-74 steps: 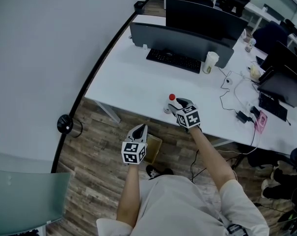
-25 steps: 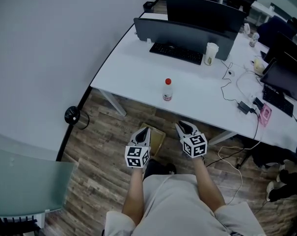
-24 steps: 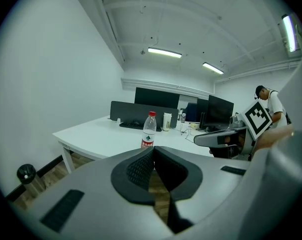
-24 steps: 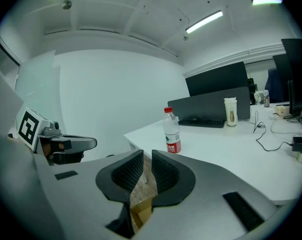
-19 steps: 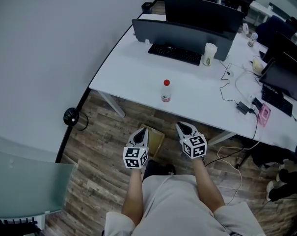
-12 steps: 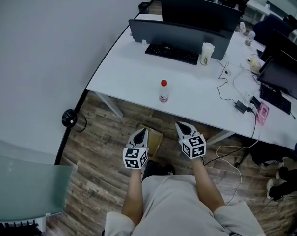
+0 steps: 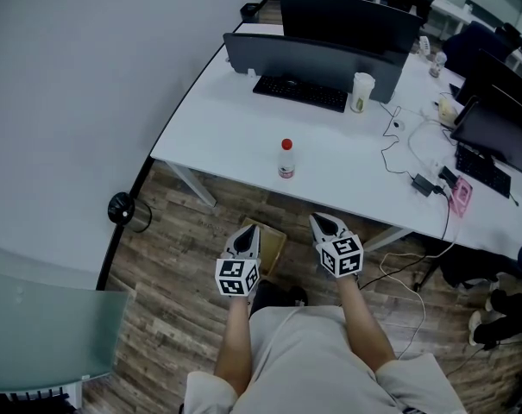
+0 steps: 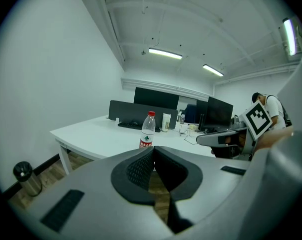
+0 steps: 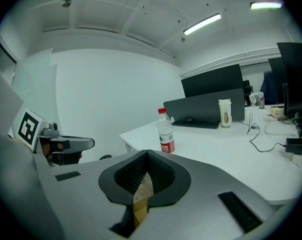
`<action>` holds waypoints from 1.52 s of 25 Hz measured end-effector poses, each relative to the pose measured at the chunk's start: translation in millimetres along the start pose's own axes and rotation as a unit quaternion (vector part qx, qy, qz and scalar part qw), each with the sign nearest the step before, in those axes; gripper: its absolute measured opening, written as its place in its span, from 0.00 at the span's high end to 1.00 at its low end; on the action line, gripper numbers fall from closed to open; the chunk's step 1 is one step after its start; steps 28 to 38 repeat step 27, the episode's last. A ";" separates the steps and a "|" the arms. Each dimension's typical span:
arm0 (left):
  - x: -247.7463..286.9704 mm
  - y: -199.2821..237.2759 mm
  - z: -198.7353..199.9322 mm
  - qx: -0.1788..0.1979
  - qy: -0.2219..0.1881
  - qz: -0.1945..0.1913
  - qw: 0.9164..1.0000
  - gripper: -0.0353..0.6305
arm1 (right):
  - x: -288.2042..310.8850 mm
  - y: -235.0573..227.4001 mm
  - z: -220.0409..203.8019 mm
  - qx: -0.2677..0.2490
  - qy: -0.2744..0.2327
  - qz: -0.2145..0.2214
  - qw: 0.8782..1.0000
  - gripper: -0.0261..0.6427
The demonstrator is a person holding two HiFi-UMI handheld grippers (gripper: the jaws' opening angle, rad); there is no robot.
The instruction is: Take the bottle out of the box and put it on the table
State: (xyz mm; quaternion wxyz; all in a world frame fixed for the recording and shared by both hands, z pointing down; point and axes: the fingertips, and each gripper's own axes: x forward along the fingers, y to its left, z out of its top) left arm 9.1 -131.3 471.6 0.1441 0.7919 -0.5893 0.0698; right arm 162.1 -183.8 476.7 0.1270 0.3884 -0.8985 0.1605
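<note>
Office space with a plain white wall, wood-look floor (image 7: 174,257) and a long white desk (image 7: 226,136) running off toward more workstations. The bottle (image 7: 285,159) is out of the box and standing upright on the desk, clear plastic with a red cap and a red label, near the front edge with a good bit of bare tabletop around it. Behind it there's a keyboard (image 7: 299,93), a dark monitor (image 7: 321,59) and a paper cup (image 7: 361,91), all well apart from the bottle. The cardboard box (image 7: 269,244) sits on the floor just in front of the desk, between the two grippers as the head view shows it. Both claws are held out in front of the person, short of the desk. Left gripper (image 7: 250,229) has its jaws pressed together with nothing between them, and its own view looks straight over the tips at the bottle (image 8: 148,130). Right gripper (image 7: 319,221) is the same deal: jaws closed on nothing, bottle (image 9: 165,131) up ahead on the desk. There's also a small dark canister (image 7: 122,211) on the floor by the wall.
</note>
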 end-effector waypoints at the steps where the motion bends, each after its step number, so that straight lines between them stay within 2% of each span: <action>1: -0.1 0.6 -0.1 0.000 0.000 0.000 1.000 0.92 | 0.4 -0.1 -0.1 0.000 0.000 -0.001 1.000 0.90; 18: -4.9 18.8 0.3 0.000 -0.001 0.002 1.000 0.92 | 10.8 3.5 4.6 -0.019 -0.004 -0.006 1.000 0.90; 38: -0.3 31.8 11.1 -0.008 -0.010 0.005 1.000 0.93 | 18.3 -5.9 13.7 -0.009 -0.013 -0.013 1.000 0.90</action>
